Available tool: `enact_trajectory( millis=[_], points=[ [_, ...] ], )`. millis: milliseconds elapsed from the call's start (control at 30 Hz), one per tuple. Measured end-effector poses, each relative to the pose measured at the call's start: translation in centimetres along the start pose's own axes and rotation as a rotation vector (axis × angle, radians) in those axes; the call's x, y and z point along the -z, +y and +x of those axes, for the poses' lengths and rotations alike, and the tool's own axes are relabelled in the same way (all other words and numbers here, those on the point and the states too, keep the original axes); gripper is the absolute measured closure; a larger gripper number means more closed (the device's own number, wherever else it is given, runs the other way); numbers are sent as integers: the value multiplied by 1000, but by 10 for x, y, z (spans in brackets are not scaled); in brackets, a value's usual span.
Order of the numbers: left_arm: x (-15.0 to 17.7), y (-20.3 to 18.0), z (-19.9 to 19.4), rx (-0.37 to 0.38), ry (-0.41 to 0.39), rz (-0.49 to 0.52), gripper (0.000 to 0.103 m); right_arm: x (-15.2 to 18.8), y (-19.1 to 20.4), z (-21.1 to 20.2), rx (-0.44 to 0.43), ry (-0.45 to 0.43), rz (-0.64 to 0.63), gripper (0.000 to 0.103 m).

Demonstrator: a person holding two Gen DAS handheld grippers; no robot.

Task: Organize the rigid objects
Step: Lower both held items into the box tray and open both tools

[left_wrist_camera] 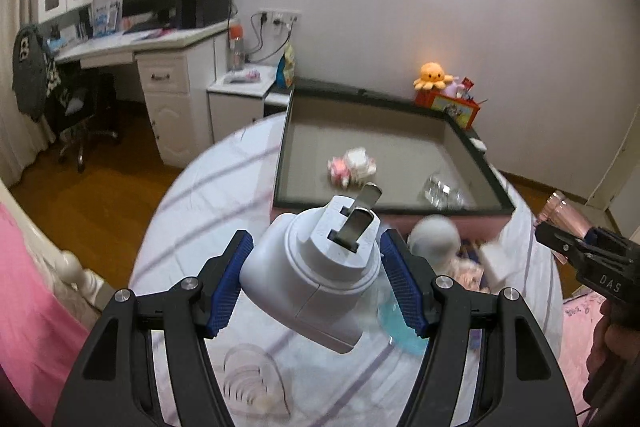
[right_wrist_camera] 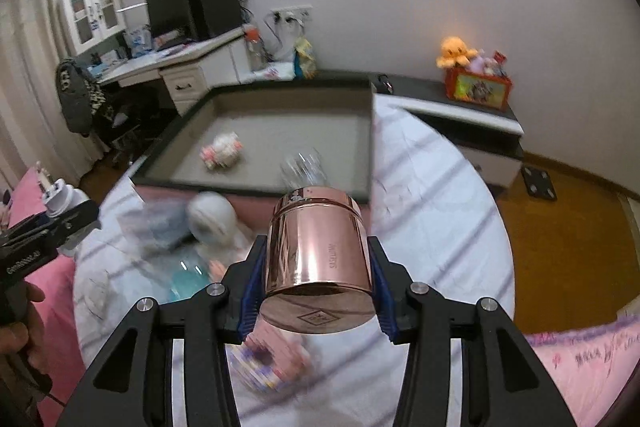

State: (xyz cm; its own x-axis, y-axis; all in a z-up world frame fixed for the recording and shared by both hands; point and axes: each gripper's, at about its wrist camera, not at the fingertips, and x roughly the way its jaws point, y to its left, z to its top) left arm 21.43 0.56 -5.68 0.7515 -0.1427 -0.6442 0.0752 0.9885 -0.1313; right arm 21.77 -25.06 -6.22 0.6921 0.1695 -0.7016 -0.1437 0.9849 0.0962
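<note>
My left gripper (left_wrist_camera: 316,247) is shut on a white plug adapter (left_wrist_camera: 304,279), whose metal prongs point away from me, and holds it above the bed. My right gripper (right_wrist_camera: 316,251) is shut on a shiny rose-gold tin (right_wrist_camera: 320,247) lying sideways between the blue pads (right_wrist_camera: 250,303). Ahead of both stands a wide shallow tray (left_wrist_camera: 480,163) (right_wrist_camera: 248,189) with a dark rim. Inside it lie a pink-and-white toy (left_wrist_camera: 352,165) (right_wrist_camera: 222,151) and a clear glass piece (left_wrist_camera: 444,191) (right_wrist_camera: 302,167). Each gripper shows at the edge of the other's view: the right gripper (left_wrist_camera: 576,247), the left gripper (right_wrist_camera: 52,227).
On the white striped bedsheet (right_wrist_camera: 420,227) below lie a white round object (right_wrist_camera: 212,217), a blue transparent item (left_wrist_camera: 396,323), a clear heart-shaped piece (left_wrist_camera: 252,379) and a blurred colourful box (right_wrist_camera: 272,367). A desk (left_wrist_camera: 160,43) stands at the far left, a low cabinet with a red box (right_wrist_camera: 478,87) at the far right.
</note>
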Motion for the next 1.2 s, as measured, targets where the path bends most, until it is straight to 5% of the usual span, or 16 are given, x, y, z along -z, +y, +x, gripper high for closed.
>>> enact_trajectory(
  millis=[233, 367, 900, 967, 1000, 1100, 1200],
  points=[
    [-58, -9, 18, 22, -66, 24, 36, -59, 19, 16, -42, -70, -53, 55],
    [-89, -16, 59, 44, -35, 35, 36, -85, 20, 47, -63, -55, -45, 55],
    [-113, -31, 203, 49, 255, 80, 35, -110, -1, 168, -22, 144, -4, 55],
    [-111, -31, 208, 37, 280, 85, 28, -108, -4, 173, -12, 162, 2, 54],
    [-111, -30, 207, 38, 283, 84, 24, -108, -5, 175, -9, 164, 5, 52],
    [-112, -30, 192, 31, 231, 79, 10, -106, -7, 171, -6, 154, 18, 13],
    [-111, -24, 166, 23, 159, 63, 2, -108, -9, 159, -27, 130, 59, 0]
  ],
)
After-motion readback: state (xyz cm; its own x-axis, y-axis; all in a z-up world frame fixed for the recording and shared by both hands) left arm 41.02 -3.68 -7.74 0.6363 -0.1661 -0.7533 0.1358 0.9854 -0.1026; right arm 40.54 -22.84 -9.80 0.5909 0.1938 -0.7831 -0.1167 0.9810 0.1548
